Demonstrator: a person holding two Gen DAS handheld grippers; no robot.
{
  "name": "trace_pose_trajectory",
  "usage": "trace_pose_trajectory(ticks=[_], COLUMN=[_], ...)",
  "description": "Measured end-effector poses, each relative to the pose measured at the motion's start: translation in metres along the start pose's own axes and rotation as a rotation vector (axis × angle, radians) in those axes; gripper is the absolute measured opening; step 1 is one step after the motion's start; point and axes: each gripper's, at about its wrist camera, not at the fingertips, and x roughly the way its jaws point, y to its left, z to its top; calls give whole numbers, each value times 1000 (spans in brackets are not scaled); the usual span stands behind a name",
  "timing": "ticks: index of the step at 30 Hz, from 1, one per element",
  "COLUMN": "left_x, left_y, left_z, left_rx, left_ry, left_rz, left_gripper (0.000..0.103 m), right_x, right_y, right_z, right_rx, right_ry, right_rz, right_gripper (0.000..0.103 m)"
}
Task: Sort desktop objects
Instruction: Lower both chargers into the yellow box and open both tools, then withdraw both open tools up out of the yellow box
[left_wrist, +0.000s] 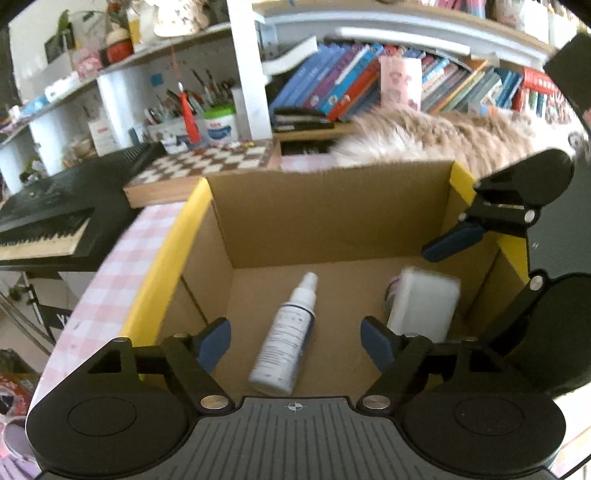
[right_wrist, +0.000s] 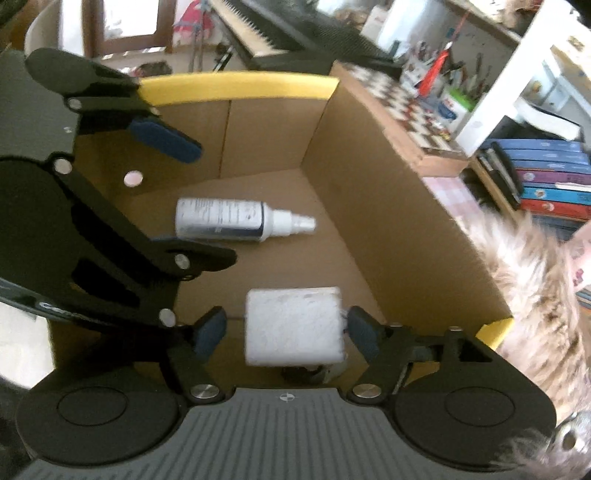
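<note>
An open cardboard box (left_wrist: 332, 206) with yellow-edged flaps holds both objects. A white spray bottle (left_wrist: 284, 332) lies on its side on the box floor. My left gripper (left_wrist: 293, 326) hangs over it, open, with both blue pads clear of the bottle. A white rectangular block (right_wrist: 295, 325) rests on the floor by the box's near wall. My right gripper (right_wrist: 286, 316) straddles the block with its jaws open: a gap shows at the left pad and the right pad stands just beside the block's edge. The bottle (right_wrist: 229, 219) lies farther in.
The box stands on a pink checked cloth (left_wrist: 118, 266). Behind it are a chessboard (left_wrist: 207, 162), a black piano keyboard (left_wrist: 48, 218) and shelves of books (left_wrist: 351, 85). A beige furry mass (left_wrist: 443, 136) lies along the box's far right side.
</note>
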Motion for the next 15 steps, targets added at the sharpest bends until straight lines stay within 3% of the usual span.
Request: trace_pose_trajectory(ticks=[15], left_x=[-70], left_y=[9], left_z=[-3], left_rx=[-94], left_ry=[-205], left_rz=[-13], left_gripper=[87], right_x=[-77], right_y=[5], right_z=[-23], right_rx=[318], right_ry=[-211], right_rz=[-213], right_gripper=[75])
